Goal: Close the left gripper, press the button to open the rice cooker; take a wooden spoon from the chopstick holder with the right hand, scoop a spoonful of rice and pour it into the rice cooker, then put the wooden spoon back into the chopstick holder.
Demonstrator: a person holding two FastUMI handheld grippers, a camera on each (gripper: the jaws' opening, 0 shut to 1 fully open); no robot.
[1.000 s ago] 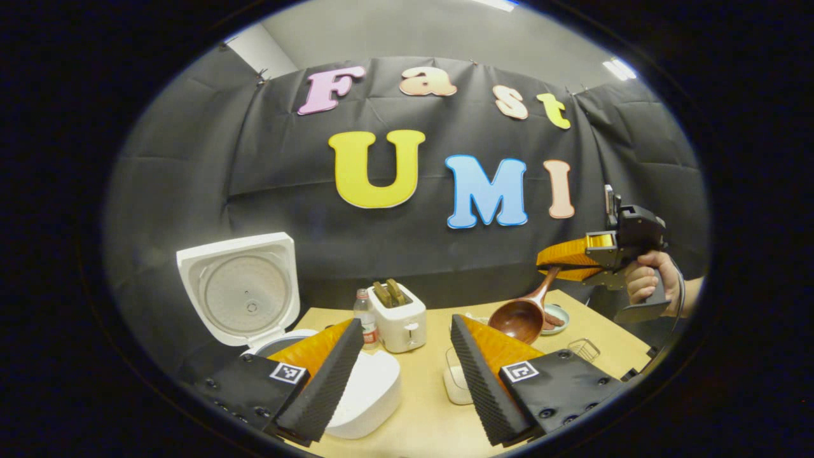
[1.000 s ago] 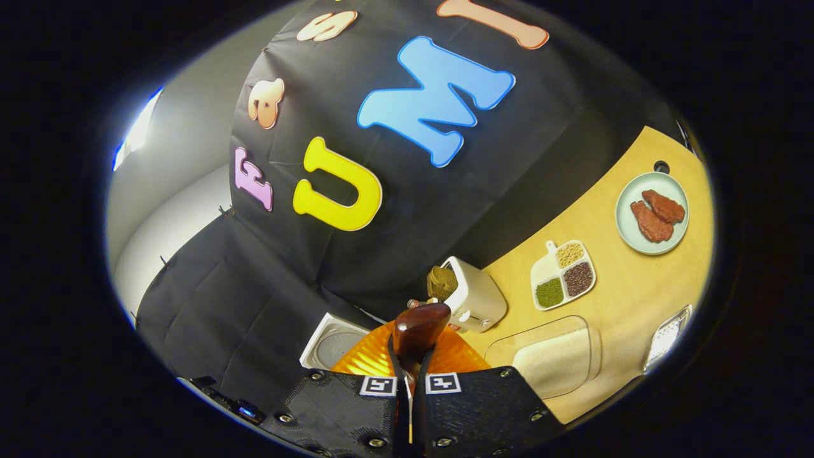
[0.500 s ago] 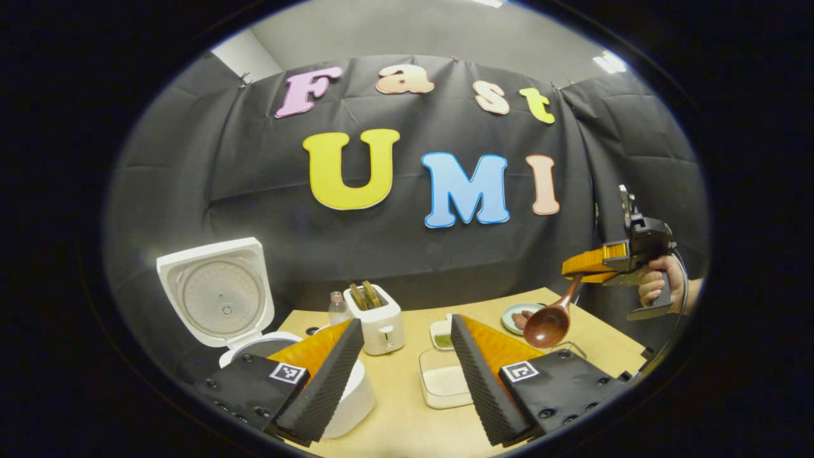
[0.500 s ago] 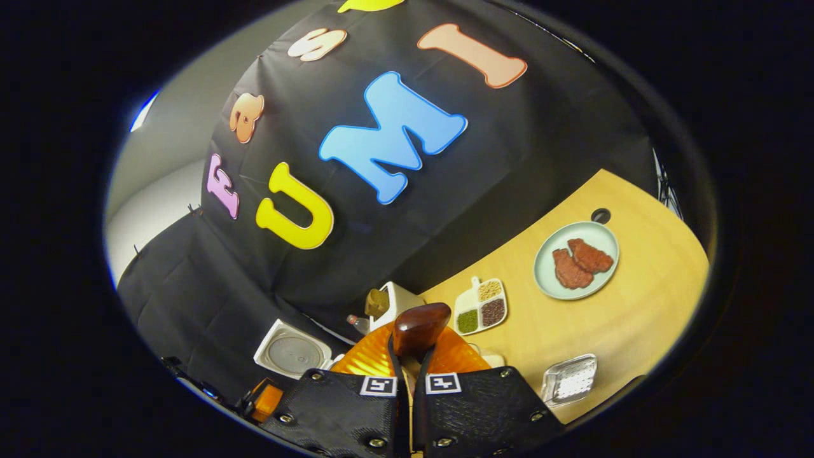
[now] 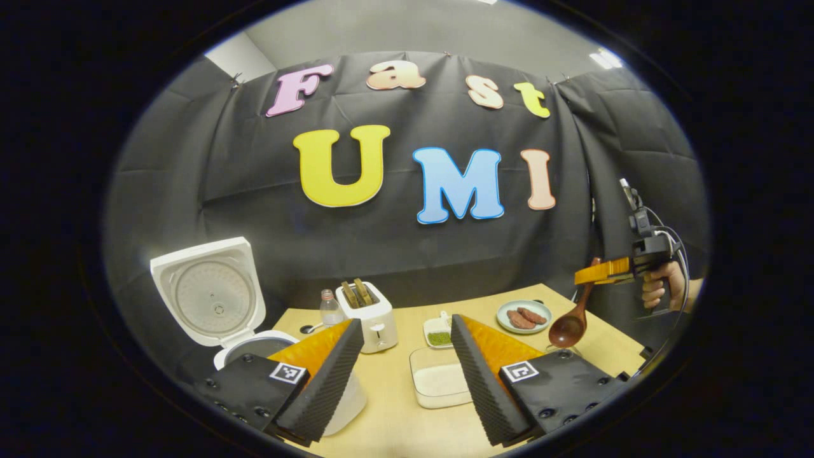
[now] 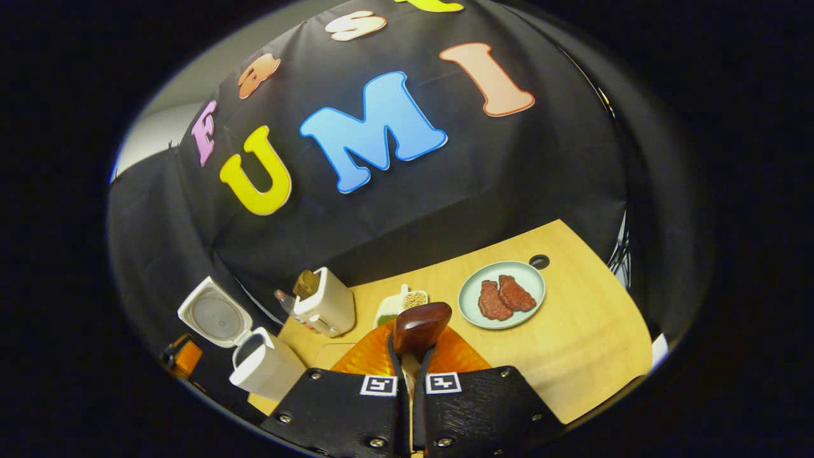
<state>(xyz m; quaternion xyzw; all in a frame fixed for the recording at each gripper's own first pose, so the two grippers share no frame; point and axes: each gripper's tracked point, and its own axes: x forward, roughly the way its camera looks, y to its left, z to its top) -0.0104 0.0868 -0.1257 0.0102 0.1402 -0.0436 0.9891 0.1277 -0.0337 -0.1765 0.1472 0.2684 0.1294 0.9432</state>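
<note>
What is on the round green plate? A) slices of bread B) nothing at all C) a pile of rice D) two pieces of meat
D: the plate at the back of the table holds two reddish-brown pieces of meat lying side by side.

toaster (image 5: 370,315), bottle (image 5: 329,308), plate of meat (image 6: 472,312)

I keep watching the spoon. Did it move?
Yes. In the left gripper view the wooden spoon went right, away from the toaster, past the plate.
</note>
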